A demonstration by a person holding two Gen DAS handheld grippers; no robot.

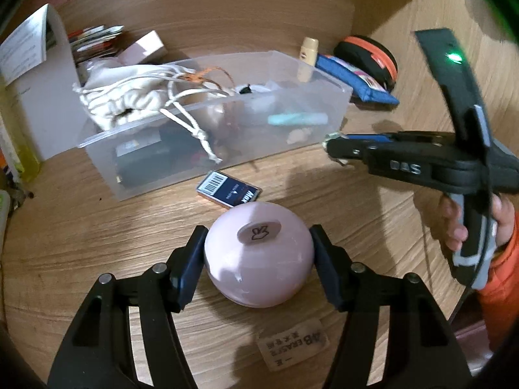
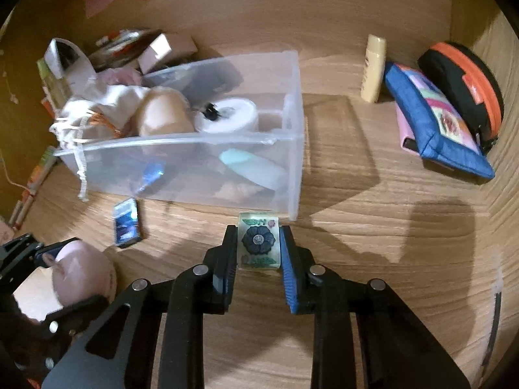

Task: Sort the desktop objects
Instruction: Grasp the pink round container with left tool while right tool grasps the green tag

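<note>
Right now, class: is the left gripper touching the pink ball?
Touching. The left wrist view shows both pads of the left gripper pressed against the sides of the pink ball, with no gap.

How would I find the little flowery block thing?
Find the clear plastic bin on the wooden desk. Just below its near corner, the right gripper pinches a small translucent block. Only it carries a dark blue flower and green leaves.

Black hand-held gripper [image 2: 258,249] with blue pads, silver rivets; orange sleeve [image 1: 501,278]
</note>
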